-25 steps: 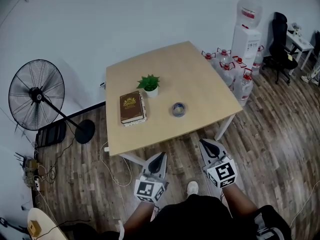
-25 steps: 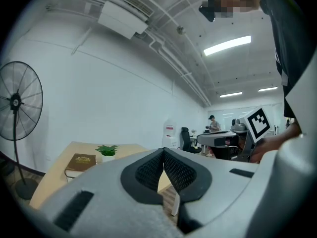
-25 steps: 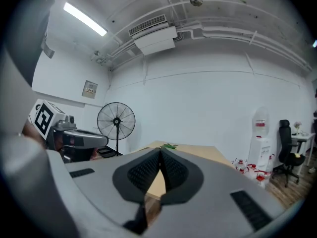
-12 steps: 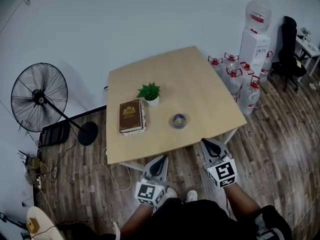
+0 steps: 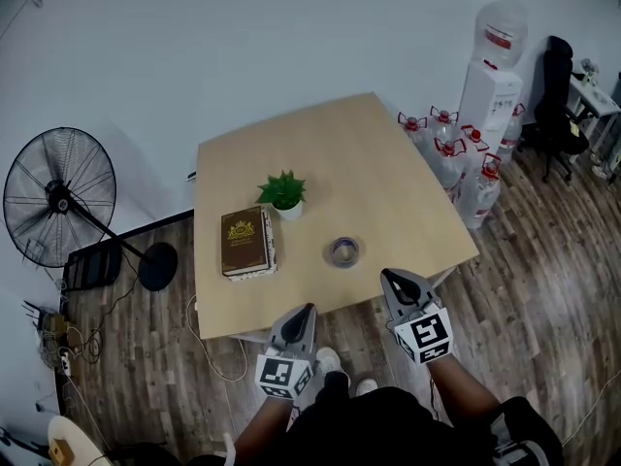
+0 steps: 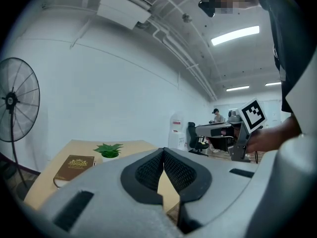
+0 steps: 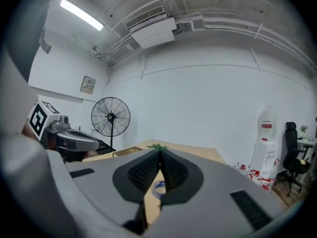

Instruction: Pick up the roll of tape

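Observation:
The roll of tape (image 5: 344, 251) lies flat on the light wooden table (image 5: 388, 178), near its front edge. My right gripper (image 5: 387, 275) hovers just off that edge, a little right of the roll, with its jaws shut and empty. In the right gripper view the tape (image 7: 158, 187) shows low in the slit behind the closed tips of the right gripper (image 7: 161, 150). My left gripper (image 5: 309, 309) hangs lower, in front of the table edge, left of the roll. In its own view the left gripper (image 6: 163, 150) has its tips touching, with nothing held.
A brown book (image 5: 246, 243) and a small potted plant (image 5: 283, 193) sit on the table's left half. A standing fan (image 5: 58, 199) is on the floor at the left. Water bottles (image 5: 456, 158), a dispenser (image 5: 497, 66) and an office chair (image 5: 558, 115) stand at the right.
Both grippers have come forward to the table's front edge, still shut. The table and tape now sit lower and closer in the head view.

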`<state>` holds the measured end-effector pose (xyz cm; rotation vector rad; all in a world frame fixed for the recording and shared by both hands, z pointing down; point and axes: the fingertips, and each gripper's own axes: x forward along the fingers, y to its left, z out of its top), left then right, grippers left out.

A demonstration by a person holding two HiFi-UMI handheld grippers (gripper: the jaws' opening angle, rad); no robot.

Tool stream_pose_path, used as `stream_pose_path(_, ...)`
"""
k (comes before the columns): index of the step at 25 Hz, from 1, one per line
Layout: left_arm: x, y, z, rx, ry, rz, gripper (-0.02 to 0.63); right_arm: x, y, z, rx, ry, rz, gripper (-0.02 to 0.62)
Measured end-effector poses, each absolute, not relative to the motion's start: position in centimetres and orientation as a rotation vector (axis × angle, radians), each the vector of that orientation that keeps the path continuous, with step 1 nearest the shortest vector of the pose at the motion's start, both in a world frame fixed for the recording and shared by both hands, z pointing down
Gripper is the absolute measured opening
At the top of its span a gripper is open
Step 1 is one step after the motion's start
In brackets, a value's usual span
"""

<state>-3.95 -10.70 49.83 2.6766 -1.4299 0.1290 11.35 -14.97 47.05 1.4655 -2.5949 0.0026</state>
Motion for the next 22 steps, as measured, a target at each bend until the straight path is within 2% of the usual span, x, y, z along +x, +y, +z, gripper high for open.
stream_pose_path(15,-8.5,-22.3,48.9,2.732,-1.346,0.119,0.0,6.2,-26.4,47.3,1.433,-2.522,-0.045,-0.004)
stream_pose_path(17,-9.2,-23.2,49.2,2.735,-1.33,0.121,0.0,5.4,-27.0,47.5,1.392,-2.537,-0.081,0.05)
stream_pose_path(22,-10.9,-25.0,49.6,2.724,-1.323,0.101,0.0,3.0,-27.9,47.9,1.216,-2.565,-0.173,0.282)
